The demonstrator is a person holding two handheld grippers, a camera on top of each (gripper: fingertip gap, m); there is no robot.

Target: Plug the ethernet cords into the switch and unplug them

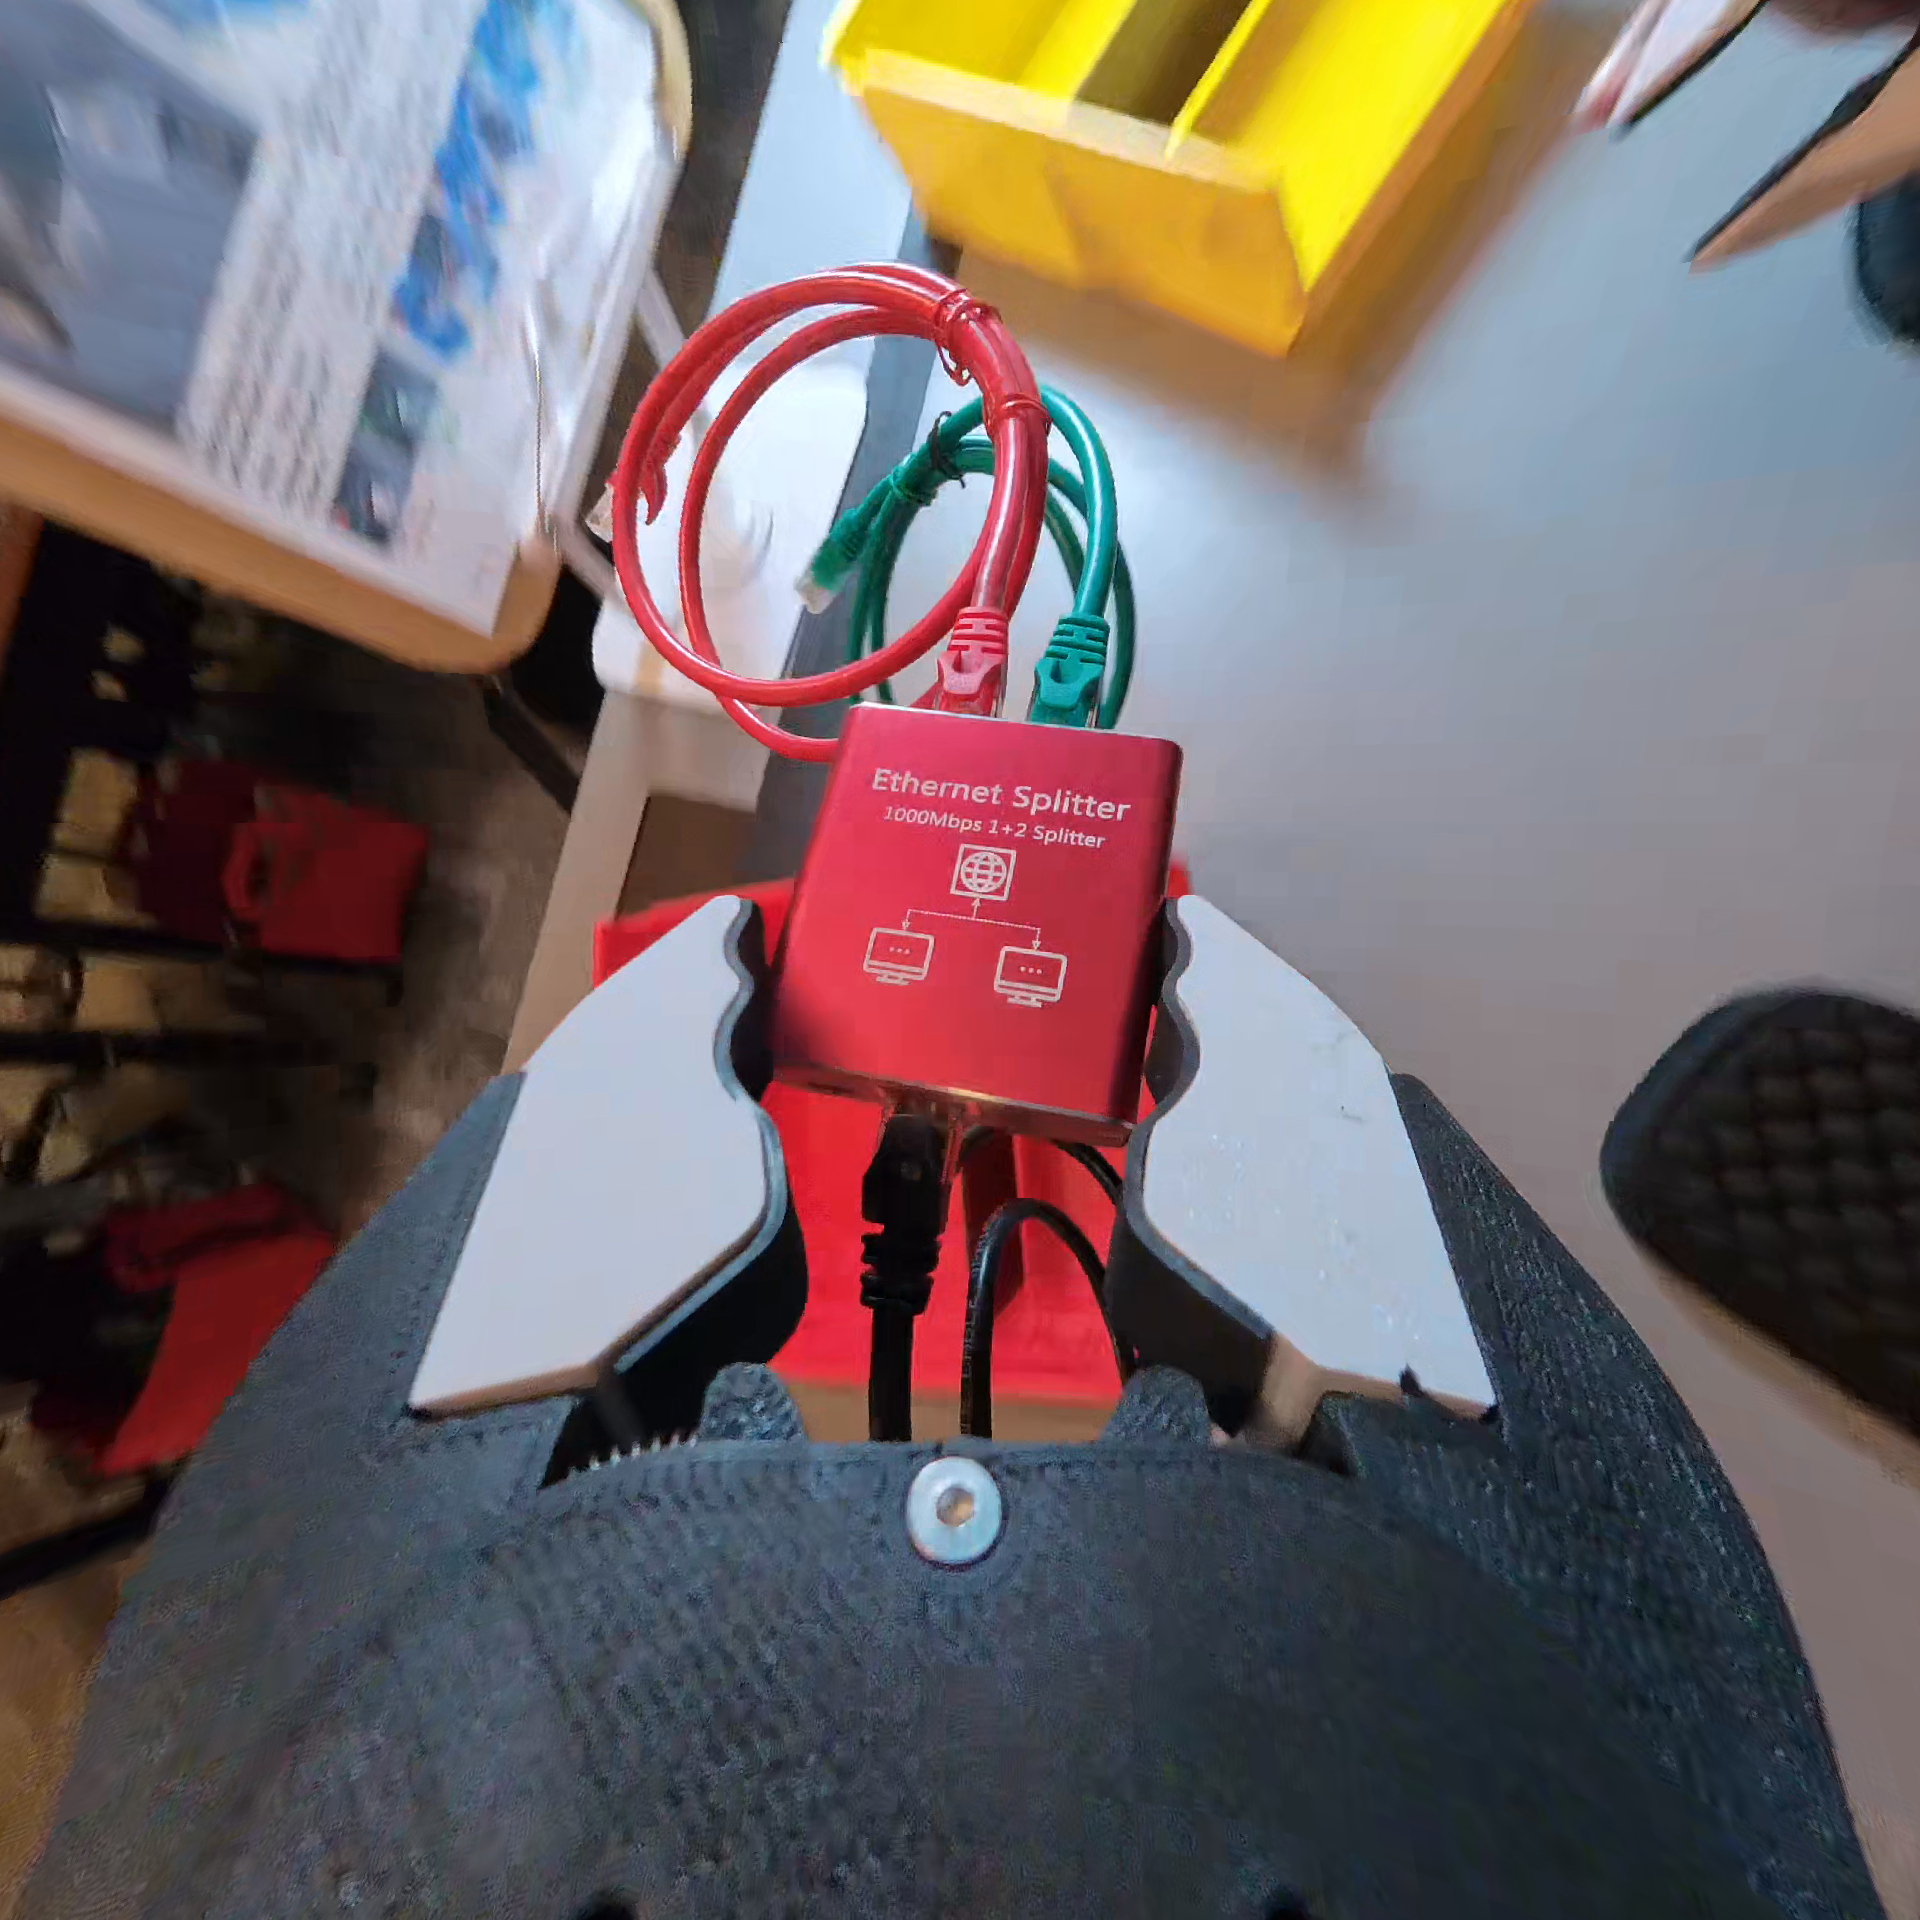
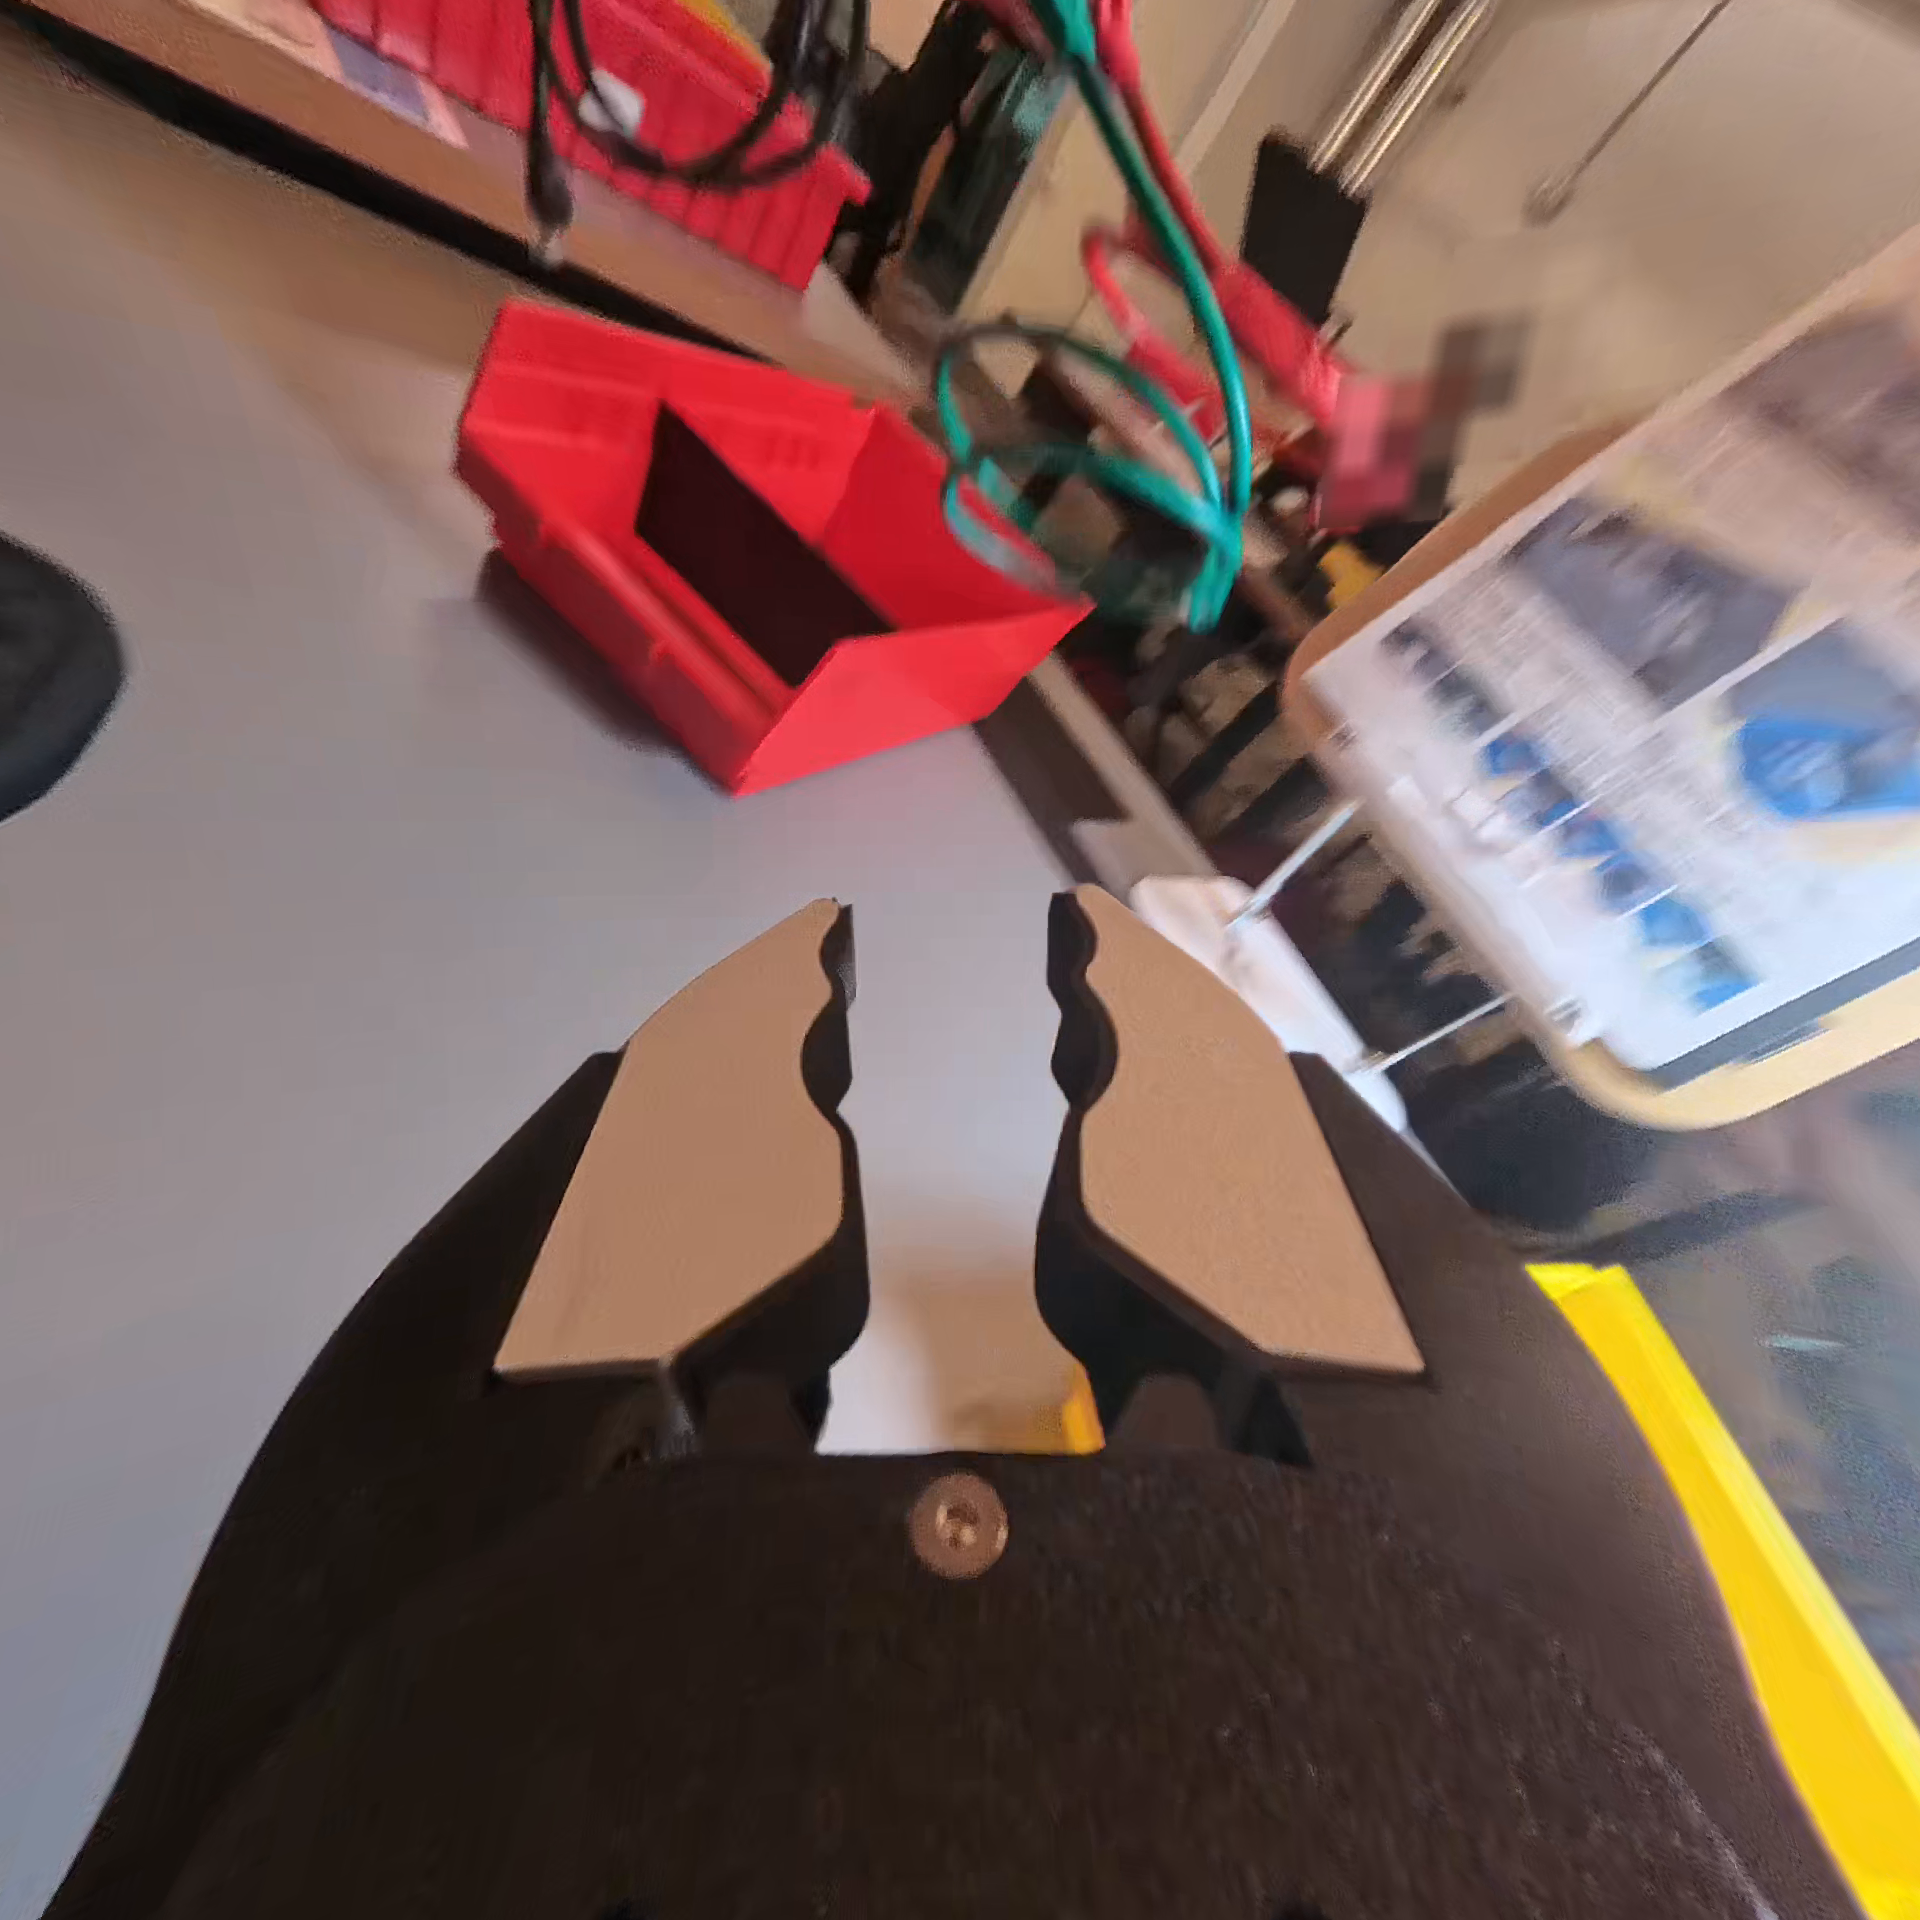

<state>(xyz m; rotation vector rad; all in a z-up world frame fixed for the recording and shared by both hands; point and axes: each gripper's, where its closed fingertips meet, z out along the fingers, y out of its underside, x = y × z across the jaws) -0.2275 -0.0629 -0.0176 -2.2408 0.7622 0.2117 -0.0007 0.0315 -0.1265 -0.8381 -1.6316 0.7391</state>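
Observation:
My left gripper [image 1: 956, 925] is shut on a red metal switch box [image 1: 977, 914] and holds it in the air above the table edge. A coiled red ethernet cord [image 1: 821, 488] and a coiled green ethernet cord [image 1: 1086, 540] are plugged into its far end. A black cable [image 1: 899, 1247] hangs from its near end. My right gripper [image 2: 951, 935] is open and empty above the grey table [image 2: 312, 883]. In the right wrist view the green cord [image 2: 1164, 457] and red cord [image 2: 1174, 177] hang blurred at the top.
A yellow bin [image 1: 1164, 156] stands on the table beyond the switch; its edge shows in the right wrist view [image 2: 1714, 1507]. A red bin [image 2: 748, 582] sits ahead of my right gripper. A black round pad [image 1: 1787, 1174] lies at the right. A printed board [image 1: 343, 281] lies beyond the table edge. Spacing between my two grippers at the tips: around 30 cm.

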